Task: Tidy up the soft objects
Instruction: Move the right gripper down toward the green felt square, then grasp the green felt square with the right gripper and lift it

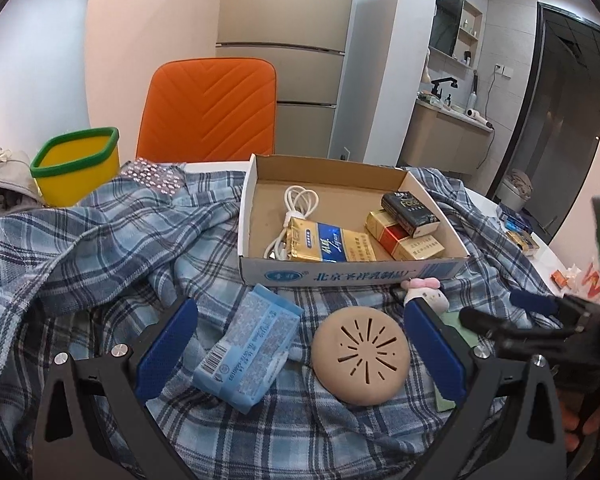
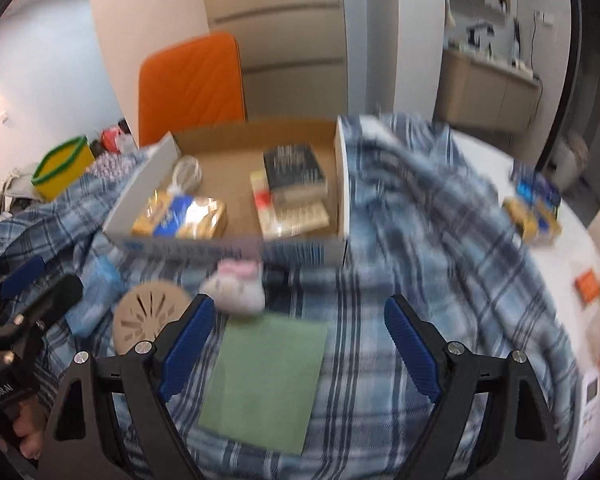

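A blue plaid cloth [image 1: 112,240] covers the table. On it lie a light blue tissue pack [image 1: 248,346], a round tan vented disc [image 1: 360,350], a small white and pink plush toy [image 1: 426,290] and a flat green sheet [image 2: 266,380]. My left gripper [image 1: 300,312] is open and empty, its fingers on either side of the tissue pack and disc. My right gripper [image 2: 300,312] is open and empty above the green sheet, with the plush toy [image 2: 236,286] just beyond its left finger. The right wrist view is blurred.
A cardboard box [image 1: 352,272] behind the objects holds cigarette packs and a white cable. A yellow bin with a green rim [image 1: 78,166] stands at the far left. An orange chair [image 1: 208,110] is behind the table. Small packs [image 2: 534,208] lie on the white table at the right.
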### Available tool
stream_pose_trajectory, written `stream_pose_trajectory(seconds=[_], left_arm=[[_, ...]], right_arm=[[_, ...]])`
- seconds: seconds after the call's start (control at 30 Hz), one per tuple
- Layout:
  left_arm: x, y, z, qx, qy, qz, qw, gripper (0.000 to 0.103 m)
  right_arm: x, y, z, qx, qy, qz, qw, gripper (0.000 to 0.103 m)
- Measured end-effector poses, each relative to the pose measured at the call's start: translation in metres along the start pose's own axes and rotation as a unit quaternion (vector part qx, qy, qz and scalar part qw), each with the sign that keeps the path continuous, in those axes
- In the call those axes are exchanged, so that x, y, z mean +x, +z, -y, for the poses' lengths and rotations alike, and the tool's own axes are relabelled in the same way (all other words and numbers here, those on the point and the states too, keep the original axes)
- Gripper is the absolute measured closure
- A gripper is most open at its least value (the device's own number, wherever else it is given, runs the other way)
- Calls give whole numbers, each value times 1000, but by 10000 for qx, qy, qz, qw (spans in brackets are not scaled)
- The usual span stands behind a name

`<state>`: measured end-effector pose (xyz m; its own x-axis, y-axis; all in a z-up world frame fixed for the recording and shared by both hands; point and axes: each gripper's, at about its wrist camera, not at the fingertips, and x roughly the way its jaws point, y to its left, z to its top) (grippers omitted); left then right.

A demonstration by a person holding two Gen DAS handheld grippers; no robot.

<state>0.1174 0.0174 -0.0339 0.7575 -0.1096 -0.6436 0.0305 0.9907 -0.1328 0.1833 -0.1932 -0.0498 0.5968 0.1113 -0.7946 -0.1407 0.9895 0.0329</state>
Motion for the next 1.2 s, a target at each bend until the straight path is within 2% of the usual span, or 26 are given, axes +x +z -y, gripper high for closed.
stream_pose_trajectory(seconds=[0.37,0.43,0.9,0.97,1.2], left_arm=[[7,0,-9,-200,105,-121,9997,1],[6,0,-9,-195,67,-118,9997,1],[2,2,-15,-347,64,-67,9994,1],[1,1,-13,-299,89,-57,9995,1],[1,2,-13,-287,97,-49,9995,1]], right_arm=[[19,-8,-18,-13,-407,-603,9974,15],[22,-8,-21,31,-352,-683,9970,15],[32,-14,-41,-58,-362,-893,9953,15],[34,-15,-39,-23,-344,-952,9949,20],[36,-17,-36,14,-384,-976,9945,24]])
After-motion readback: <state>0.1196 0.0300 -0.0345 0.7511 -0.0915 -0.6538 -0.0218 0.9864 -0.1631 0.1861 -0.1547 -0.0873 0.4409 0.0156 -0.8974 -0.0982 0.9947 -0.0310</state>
